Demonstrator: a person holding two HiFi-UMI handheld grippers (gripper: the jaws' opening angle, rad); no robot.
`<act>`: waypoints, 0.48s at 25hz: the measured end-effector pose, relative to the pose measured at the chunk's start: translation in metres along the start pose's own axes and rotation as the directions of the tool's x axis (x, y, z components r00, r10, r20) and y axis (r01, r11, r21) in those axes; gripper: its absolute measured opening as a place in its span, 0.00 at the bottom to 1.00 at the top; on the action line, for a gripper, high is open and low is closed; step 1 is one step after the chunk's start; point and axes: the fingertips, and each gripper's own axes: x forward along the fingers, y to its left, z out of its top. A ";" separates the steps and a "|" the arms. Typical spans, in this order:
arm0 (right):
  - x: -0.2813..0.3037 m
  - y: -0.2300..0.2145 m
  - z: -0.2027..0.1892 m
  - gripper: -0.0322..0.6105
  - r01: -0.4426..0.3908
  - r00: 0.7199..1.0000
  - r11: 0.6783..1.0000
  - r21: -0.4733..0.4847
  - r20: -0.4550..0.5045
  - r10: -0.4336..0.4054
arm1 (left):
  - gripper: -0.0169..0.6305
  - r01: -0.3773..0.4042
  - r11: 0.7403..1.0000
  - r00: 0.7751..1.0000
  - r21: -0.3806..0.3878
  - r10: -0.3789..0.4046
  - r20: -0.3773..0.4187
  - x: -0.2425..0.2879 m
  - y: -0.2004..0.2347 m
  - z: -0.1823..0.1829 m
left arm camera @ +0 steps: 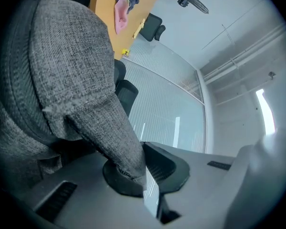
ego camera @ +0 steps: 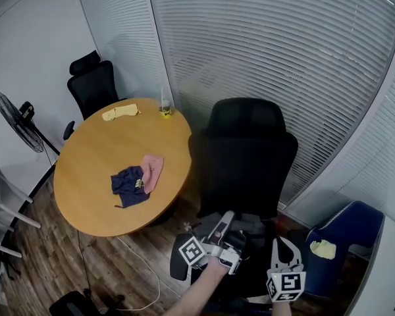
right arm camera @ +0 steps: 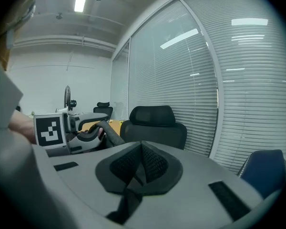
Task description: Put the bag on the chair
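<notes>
- Basically, the left gripper is clamped on the grey bag by its fabric loop, while the right gripper is pinched closed and empty.
- Bag hangs low over the chair seat with the backrest straight ahead, so the left one looks best placed to lower it.

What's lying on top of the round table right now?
A dark blue cloth with a pink cloth beside it, a yellow cloth and a small container near the far edge. Anything under the cloths is covered.
</notes>
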 end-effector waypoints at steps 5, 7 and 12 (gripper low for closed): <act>0.008 -0.008 0.000 0.07 -0.010 1.000 1.000 -0.006 -0.005 0.010 | 0.06 -0.010 1.000 1.000 -0.006 0.011 0.014 -0.001 0.008 -0.001; 0.012 -0.010 -0.002 0.07 -0.018 1.000 1.000 -0.006 -0.001 0.018 | 0.06 -0.013 1.000 1.000 -0.003 0.013 0.015 0.001 0.011 -0.001; 0.019 -0.012 -0.005 0.07 -0.034 0.999 0.999 -0.005 -0.009 0.034 | 0.06 -0.025 1.000 0.999 -0.009 0.025 0.027 0.002 0.017 0.001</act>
